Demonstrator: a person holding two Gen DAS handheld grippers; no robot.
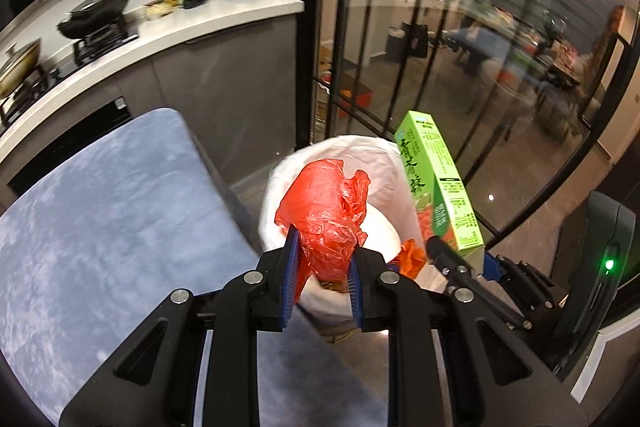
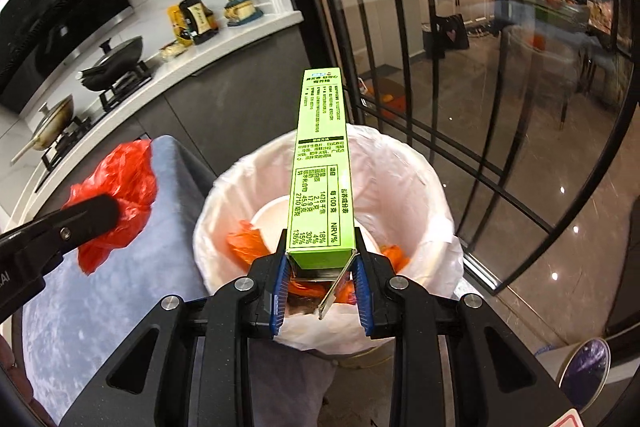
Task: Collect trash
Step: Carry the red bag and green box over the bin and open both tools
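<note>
My left gripper (image 1: 324,255) is shut on a crumpled red plastic bag (image 1: 324,219). It holds the bag over the near rim of a bin with a white liner (image 1: 344,147). My right gripper (image 2: 320,267) is shut on the near end of a long green carton (image 2: 320,167), which sticks out over the bin's liner (image 2: 404,163). Inside the bin lie a white bowl (image 2: 272,215) and orange scraps (image 2: 244,243). The left wrist view shows the carton (image 1: 436,187) upright at the bin's right side. The right wrist view shows the red bag (image 2: 116,187) at the left.
A blue-grey padded seat (image 1: 100,219) stands against the bin's left side. Behind it runs a white kitchen counter (image 1: 224,19) with pans and bottles. A black-framed glass door (image 1: 460,67) is behind the bin. A dark device with a green light (image 1: 608,263) stands at the right.
</note>
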